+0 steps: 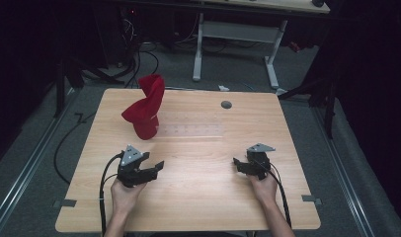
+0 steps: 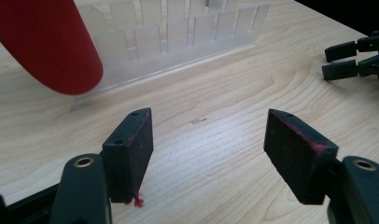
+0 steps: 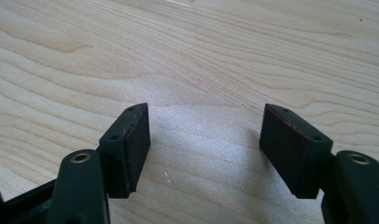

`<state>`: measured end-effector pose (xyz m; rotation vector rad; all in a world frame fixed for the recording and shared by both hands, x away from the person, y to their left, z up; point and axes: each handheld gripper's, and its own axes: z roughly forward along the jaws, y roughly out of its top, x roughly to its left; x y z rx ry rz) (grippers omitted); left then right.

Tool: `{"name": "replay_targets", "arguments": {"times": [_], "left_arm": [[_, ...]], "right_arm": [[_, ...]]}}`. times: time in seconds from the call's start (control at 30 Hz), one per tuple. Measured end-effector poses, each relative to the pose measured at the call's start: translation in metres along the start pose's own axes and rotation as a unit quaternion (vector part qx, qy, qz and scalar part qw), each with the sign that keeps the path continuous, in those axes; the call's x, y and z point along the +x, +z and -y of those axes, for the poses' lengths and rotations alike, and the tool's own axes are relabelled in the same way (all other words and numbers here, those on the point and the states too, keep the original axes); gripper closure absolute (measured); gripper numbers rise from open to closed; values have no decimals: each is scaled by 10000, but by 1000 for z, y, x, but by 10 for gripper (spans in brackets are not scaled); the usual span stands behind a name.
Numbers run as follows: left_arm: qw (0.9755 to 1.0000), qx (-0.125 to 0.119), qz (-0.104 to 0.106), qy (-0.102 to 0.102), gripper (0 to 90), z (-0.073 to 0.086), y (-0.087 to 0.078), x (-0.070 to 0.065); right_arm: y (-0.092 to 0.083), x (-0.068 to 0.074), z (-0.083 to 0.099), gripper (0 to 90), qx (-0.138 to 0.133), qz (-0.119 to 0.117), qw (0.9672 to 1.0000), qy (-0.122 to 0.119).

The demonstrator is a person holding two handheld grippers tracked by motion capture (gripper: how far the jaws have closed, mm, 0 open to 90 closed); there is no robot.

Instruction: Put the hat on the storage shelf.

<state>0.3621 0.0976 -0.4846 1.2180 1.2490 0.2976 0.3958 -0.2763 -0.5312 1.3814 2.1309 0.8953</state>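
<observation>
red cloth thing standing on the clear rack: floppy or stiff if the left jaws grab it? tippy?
Probably floppy: the red cloth twists and folds along its height, like soft fabric. Likely light, so a pinch would crumple it rather than lift a rigid shape. It stands tall on a narrow base at the clear rack, so a sideways push may topple it. Both grippers are open, with nothing between the jaws.

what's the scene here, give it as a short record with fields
surface: wooden table
red item: red cloth, standing up twisted at the far left of the table
clear item: clear plastic rack with upright dividers, lying right beside the cloth
left gripper: open, nothing between its jaws, low over the table near the cloth
right gripper: open, empty, over bare wood at the right
contact: neither gripper touches the cloth or the rack
</observation>
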Motion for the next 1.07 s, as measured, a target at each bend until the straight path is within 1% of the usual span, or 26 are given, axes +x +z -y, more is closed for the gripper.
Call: {"name": "replay_targets", "arguments": {"times": [0.17,0.3,0.33,0.37,0.4,0.43,0.5,0.53,0.57,0.6,0.63,0.67,0.7,0.73,0.77,0.8,0.87,1.07], "left_arm": [[9999,64,-109,30,324,8,5,4],[9995,116,-263,145,321,16,11,8],[9992,169,-320,186,320,18,13,10],[9992,169,-320,186,316,18,13,10],[9979,281,-490,317,307,23,19,13],[9972,316,-564,386,304,26,22,15],[9960,372,-661,481,301,30,26,17],[9960,372,-661,481,300,30,26,17],[9944,396,-774,602,299,34,31,19],[9936,430,-813,659,297,37,33,20],[9928,482,-862,683,293,39,35,22],[9928,482,-862,683,287,39,35,22],[9919,531,-912,704,282,41,37,23],[9893,708,-1040,743,281,46,42,26],[9907,695,-977,636,256,47,43,27],[9911,641,-963,663,235,48,42,27],[9920,562,-918,654,241,49,41,28],[9919,568,-915,671,238,49,40,28]], "right_arm": [[0,0,0,338,1,-1,10000,-2],[0,0,0,338,-1,0,10000,-1],[0,0,0,338,5,-3,10000,6],[0,0,0,338,5,-3,10000,6],[0,0,0,338,1,-1,10000,0],[0,0,0,338,1,-1,10000,0],[0,0,0,337,1,-1,10000,1],[0,0,0,337,1,-1,10000,1],[0,0,0,338,1,-1,10000,0],[0,0,0,338,2,-1,10000,0],[0,0,0,338,0,-1,10000,1],[0,0,0,338,0,-1,10000,1],[0,0,0,338,0,-1,10000,0],[0,0,0,338,1,-1,10000,1],[0,0,0,338,1,-1,10000,1],[0,0,0,338,6,-2,10000,7],[0,0,0,338,6,-3,10000,5],[0,0,0,337,0,-1,10000,-6]]}}
